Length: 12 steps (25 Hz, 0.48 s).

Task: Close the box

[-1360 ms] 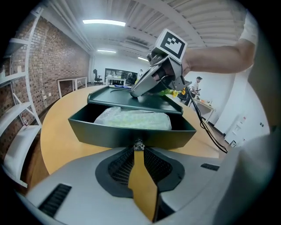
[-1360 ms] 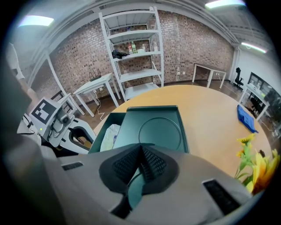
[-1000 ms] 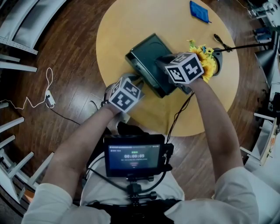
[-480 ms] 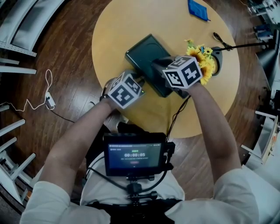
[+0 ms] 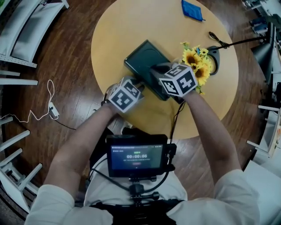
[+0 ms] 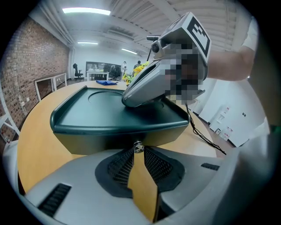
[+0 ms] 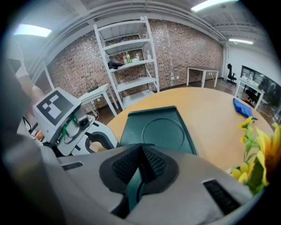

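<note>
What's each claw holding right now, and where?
Nothing held. Right claw, shut, rests atop the box; left claw, jaws just opening, empty at its front edge.

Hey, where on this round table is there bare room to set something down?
Bare: the table's far side between the box and the blue cloth, and its left rim beside the box. Crowded: the right, with sunflowers and cable, and the near edge, where both arms reach in.
</note>
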Tool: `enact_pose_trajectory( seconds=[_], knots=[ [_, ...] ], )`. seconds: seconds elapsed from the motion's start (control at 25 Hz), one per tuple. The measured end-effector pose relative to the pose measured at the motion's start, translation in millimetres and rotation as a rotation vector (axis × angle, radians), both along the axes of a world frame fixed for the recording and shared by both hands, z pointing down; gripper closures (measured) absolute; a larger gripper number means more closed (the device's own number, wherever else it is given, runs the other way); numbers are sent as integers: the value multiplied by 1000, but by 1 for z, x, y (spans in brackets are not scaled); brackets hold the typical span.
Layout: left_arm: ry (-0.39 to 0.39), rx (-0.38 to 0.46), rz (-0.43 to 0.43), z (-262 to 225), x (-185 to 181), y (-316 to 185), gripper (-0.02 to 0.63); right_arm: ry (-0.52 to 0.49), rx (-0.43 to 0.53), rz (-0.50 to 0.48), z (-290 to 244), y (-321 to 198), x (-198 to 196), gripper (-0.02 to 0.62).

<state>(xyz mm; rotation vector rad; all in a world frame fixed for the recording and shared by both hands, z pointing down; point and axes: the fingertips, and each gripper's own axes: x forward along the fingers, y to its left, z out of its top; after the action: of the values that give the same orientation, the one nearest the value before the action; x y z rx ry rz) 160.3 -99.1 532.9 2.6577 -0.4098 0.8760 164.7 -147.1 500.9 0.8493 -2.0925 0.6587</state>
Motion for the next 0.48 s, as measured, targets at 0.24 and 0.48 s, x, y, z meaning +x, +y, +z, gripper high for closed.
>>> enact_pose_trajectory(
  seconds=[0.24, 0.48],
  knots=[
    [-36, -16, 62, 6, -16, 4, 480, 14, 151, 149, -16, 2, 10, 591],
    [-8, -17, 55, -21, -58, -2, 502, -4, 166, 411, -25, 52, 13, 589]
  ],
)
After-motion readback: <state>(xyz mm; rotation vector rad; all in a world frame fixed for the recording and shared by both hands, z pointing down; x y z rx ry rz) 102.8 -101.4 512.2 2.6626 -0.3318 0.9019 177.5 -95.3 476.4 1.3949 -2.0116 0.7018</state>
